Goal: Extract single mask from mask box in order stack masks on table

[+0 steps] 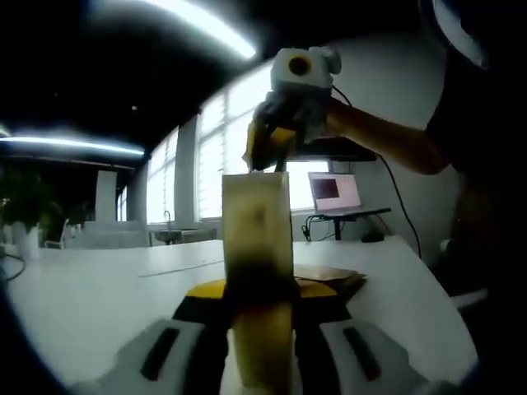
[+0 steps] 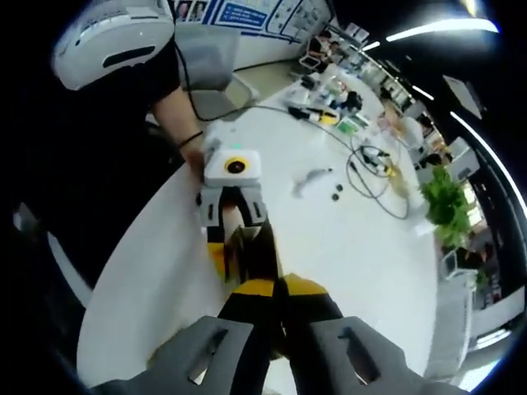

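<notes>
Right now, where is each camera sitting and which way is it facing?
Left gripper view: rides the left hand-held gripper, facing level across the white table toward windows; a mask stands between its jaws, the person's forearm beyond.
Right gripper view: rides the right hand-held gripper, looking down at the table; the person's torso shows.
Shared: each sees the other gripper, both gripping the mask.
</notes>
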`<state>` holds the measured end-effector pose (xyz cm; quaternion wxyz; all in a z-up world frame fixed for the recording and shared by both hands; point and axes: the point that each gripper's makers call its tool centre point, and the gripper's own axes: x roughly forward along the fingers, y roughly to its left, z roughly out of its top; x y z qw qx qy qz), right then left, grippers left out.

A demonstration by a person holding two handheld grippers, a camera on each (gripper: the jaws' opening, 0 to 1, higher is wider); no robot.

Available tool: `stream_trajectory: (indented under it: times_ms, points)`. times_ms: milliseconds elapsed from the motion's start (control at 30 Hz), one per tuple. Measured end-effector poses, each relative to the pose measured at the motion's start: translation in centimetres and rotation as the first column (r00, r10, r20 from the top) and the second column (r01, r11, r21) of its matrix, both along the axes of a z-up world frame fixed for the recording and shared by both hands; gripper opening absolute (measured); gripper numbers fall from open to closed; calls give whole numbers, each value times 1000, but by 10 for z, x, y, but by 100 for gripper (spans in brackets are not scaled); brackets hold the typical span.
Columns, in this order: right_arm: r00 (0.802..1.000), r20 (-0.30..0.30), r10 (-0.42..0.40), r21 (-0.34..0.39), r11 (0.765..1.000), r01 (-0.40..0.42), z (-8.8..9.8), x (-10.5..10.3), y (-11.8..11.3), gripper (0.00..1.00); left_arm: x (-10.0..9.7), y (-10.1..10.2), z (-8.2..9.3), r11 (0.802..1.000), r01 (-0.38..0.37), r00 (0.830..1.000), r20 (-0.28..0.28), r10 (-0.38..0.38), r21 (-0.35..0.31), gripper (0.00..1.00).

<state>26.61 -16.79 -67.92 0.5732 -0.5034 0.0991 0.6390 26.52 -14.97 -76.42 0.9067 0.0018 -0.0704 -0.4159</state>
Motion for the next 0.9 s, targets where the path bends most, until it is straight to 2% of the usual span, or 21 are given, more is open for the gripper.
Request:
stream_trajectory:
  times_ms: [233,367,500,900]
  points:
    - [999,14,-30,102,994,28,20,3,-1,0,0,0,0,1000,-2,1000,0,2,1,32]
    - [999,17,-47,135,990,44,25,4,-1,0,0,0,0,1000,-4,1000,0,4,1,32]
    - [995,17,-100,232,968,94,37,7,-2,0,0,0,0,1000,-3,1000,-1,3,1,32]
    - [987,-15,-161,300,941,158,40,7,-7,0,0,1,0,1000,1,1000,-1,-1,2,32]
